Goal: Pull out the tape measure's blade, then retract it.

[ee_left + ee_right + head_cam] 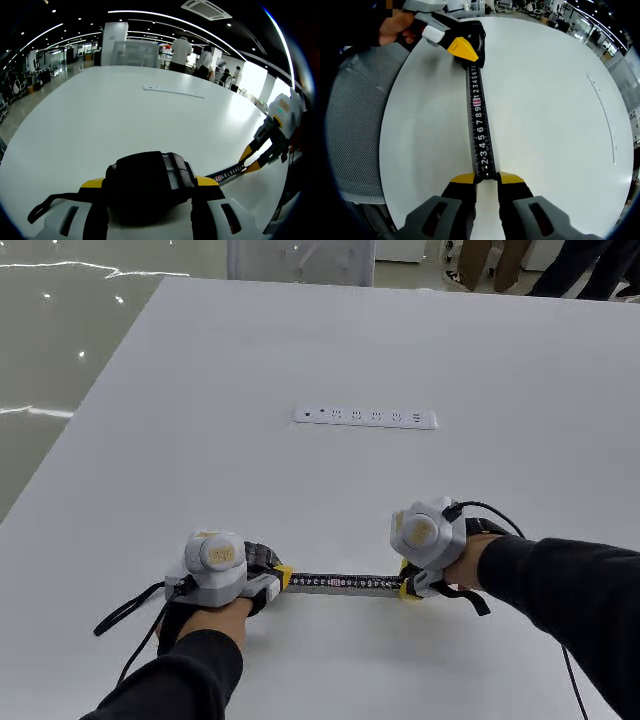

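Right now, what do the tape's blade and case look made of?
Blade: thin flat strip with printed numerals and a slight sheen, probably coated steel. Case: matte black with moulded ridges, likely plastic or a rubber overmould; the look doesn't settle which.

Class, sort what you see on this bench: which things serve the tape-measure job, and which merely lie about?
Job: tape measure case, blade, left hand-held gripper holding the case, right hand-held gripper pinching the blade's end.
Lying about: power strip, on the white table.
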